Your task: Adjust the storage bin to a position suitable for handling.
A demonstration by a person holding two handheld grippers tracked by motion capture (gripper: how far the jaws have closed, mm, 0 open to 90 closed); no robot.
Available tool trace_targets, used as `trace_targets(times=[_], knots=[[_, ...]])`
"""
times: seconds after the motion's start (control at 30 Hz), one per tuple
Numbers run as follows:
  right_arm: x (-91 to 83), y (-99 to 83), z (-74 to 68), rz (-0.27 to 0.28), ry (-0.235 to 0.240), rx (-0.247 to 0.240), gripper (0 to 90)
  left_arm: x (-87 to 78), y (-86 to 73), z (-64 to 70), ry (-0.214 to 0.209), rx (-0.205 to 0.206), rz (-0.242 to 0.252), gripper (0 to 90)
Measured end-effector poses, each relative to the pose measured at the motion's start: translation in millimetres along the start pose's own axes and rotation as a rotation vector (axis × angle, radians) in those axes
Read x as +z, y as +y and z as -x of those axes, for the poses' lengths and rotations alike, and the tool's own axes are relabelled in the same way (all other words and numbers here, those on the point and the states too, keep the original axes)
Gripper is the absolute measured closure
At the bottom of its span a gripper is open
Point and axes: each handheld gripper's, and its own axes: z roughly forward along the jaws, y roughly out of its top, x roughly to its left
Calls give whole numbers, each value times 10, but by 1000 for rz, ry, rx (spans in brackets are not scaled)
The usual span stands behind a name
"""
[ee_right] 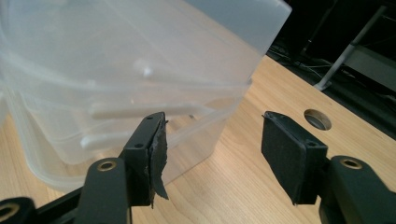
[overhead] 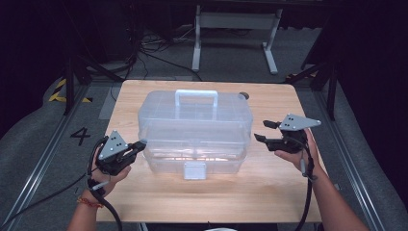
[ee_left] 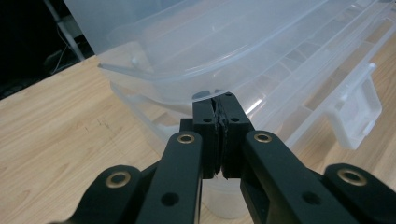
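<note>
Clear plastic storage box (overhead: 195, 127) at the centre of the wooden table (overhead: 269, 192), handle (overhead: 196, 98) toward 12 o'clock, front latch (overhead: 195, 170) toward 6. Left gripper (overhead: 140, 145) at the box's 9 o'clock end, jaws pressed together, tips right at the lip under the lid edge, nothing between them. Right gripper (overhead: 263, 131) at 3 o'clock, just off the box's end wall, jaws spread wide, holding nothing. Bare table toward 6 o'clock and along both side edges; small round hole (ee_right: 317, 119) near the 1 o'clock corner.
</note>
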Motion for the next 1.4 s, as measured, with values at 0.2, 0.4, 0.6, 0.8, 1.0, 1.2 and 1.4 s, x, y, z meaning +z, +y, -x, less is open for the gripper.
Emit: trace_targets(times=[0.2,0.4,0.6,0.8,1.0,1.2,1.4], knots=[[60,7,-115,27,25,-29,406,1,25,-8,-1,-2,4,878],[89,32,-211,59,13,-62,413,6,26,-15,-1,2,6,872],[97,26,-231,98,21,-60,478,-30,-1,-32,13,6,4,833],[101,89,-256,174,5,-61,559,-66,-99,-65,19,1,-19,812],[96,140,-266,208,-33,-55,615,-91,-242,-66,39,9,-54,794],[104,176,-239,236,-45,-42,635,-118,-503,-110,34,-40,-88,750],[117,227,-227,272,-81,-11,654,-5,-768,-71,22,-23,-205,715]])
